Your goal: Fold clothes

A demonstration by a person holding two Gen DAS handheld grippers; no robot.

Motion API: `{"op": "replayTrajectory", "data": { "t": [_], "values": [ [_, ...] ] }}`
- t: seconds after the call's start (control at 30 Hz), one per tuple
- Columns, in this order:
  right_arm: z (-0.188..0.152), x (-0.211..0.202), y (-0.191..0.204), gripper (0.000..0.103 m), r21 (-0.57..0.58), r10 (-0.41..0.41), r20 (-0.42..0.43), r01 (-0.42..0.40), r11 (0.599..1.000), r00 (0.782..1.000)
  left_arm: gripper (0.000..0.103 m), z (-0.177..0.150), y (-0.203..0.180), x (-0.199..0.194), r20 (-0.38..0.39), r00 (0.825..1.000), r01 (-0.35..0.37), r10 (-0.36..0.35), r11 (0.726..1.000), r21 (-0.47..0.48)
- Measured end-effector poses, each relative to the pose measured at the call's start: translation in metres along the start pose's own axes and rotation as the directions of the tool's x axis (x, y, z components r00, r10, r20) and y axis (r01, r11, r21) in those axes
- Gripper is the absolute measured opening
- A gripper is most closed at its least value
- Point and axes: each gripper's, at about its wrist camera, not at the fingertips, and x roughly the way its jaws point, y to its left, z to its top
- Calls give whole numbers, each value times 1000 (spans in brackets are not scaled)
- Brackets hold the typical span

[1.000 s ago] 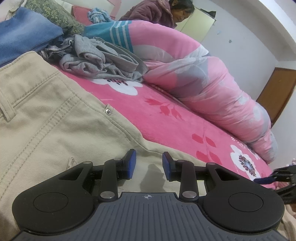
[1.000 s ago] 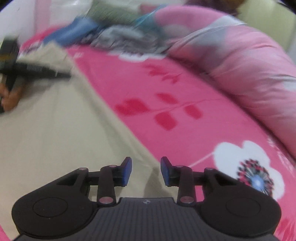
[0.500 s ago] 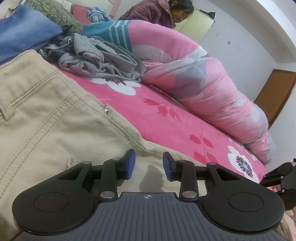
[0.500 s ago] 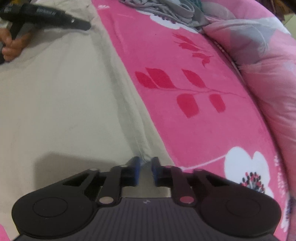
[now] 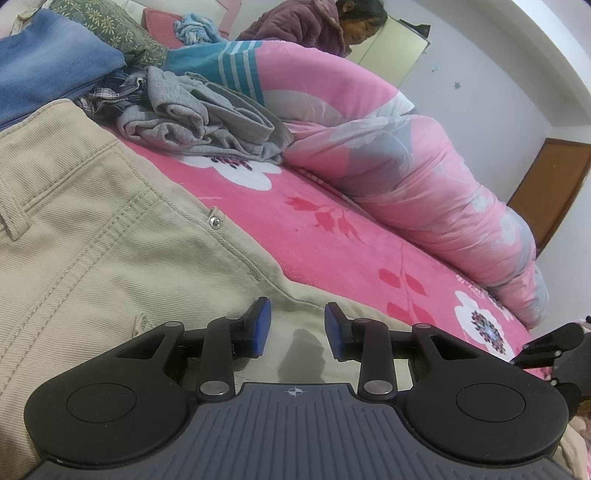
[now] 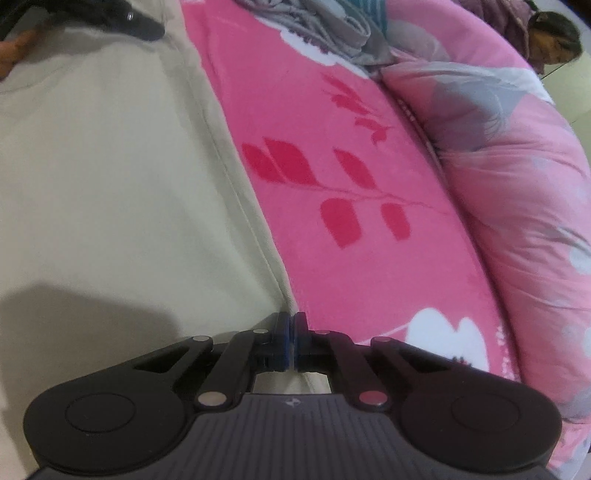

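Observation:
Beige trousers (image 5: 92,240) lie flat on a pink flowered bedspread (image 5: 314,229), their side seam running along the pink. My left gripper (image 5: 297,332) hovers low over the hip area near a metal rivet (image 5: 214,221), open, with only flat cloth showing under the gap. In the right wrist view the trousers (image 6: 110,184) fill the left half. My right gripper (image 6: 293,332) is shut, its blue pads pressed together on the trousers' side seam where it meets the bedspread (image 6: 351,166). The right gripper (image 5: 554,347) also shows at the right edge of the left wrist view.
A crumpled grey garment (image 5: 207,122) and folded blue denim (image 5: 44,70) lie beyond the trousers. A rolled pink duvet (image 5: 406,177) runs along the far side, with a person (image 5: 314,22) behind it. A brown door (image 5: 550,184) is at the right.
My right gripper dropped toward the trousers' edge, rolled, and closed its jaws on the seam. The left gripper stayed put and kept the same gap.

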Motion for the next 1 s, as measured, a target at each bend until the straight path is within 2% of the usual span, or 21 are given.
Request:
{"op": "replayTrajectory", "data": {
  "t": [0.1,0.17,0.2,0.27,0.37,0.47,0.5,0.53,0.6,0.63,0.7,0.77,0.83,0.87,0.93,0.97,1.0],
  "values": [
    [-6,4,-19,2,140,58,24,-61,988,998,33,0,0,0,0,1000,0,0,1000,0],
    [-18,5,-49,12,350,107,63,-123,929,992,33,0,0,0,-1,1000,0,0,1000,-1],
    [-29,5,-66,11,461,87,73,-111,880,994,33,0,0,1,-1,1000,-1,1,1000,-1],
    [-52,1,-92,13,610,-59,22,33,792,998,33,0,0,1,-1,1000,-2,2,1000,-1],
    [-92,-27,-115,13,761,-176,-29,136,634,984,34,1,-2,-1,-1,1000,2,-2,1000,-2],
    [-128,-77,-114,13,827,-269,-23,170,537,963,46,5,-8,-9,5,1000,12,-12,1000,0],
    [-139,-95,-110,13,843,-297,-10,168,512,955,53,7,-18,-16,22,1000,19,-19,1000,21],
    [-147,-109,-105,13,854,-310,7,155,496,951,55,10,-28,-24,39,999,26,-27,999,43],
    [-162,-130,-93,13,858,-332,26,149,491,943,56,14,-49,-38,67,997,41,-47,995,87],
    [-167,-137,-86,13,852,-339,33,151,501,940,56,16,-63,-39,46,996,65,-70,991,114],
    [-174,-143,-76,13,837,-334,43,149,527,941,56,14,-94,-25,-45,991,128,-122,979,161],
    [-178,-145,-66,13,821,-330,47,152,551,943,56,9,-123,-5,-151,975,194,-165,960,201],
    [-181,-148,-54,13,810,-337,40,167,562,940,55,-2,-144,25,-252,950,248,-186,938,243],
    [-184,-152,-49,13,809,-340,41,169,564,940,54,-9,-150,40,-289,939,261,-184,931,254],
    [-191,-159,-38,13,805,-343,43,170,568,938,42,-21,-155,70,-372,915,264,-154,927,266],
    [-194,-162,-32,13,803,-344,44,172,571,938,41,-26,-153,81,-397,907,259,-139,928,268],
    [-198,-166,-25,13,799,-345,39,178,575,938,40,-28,-150,84,-400,906,257,-138,930,263]
  ]
}}
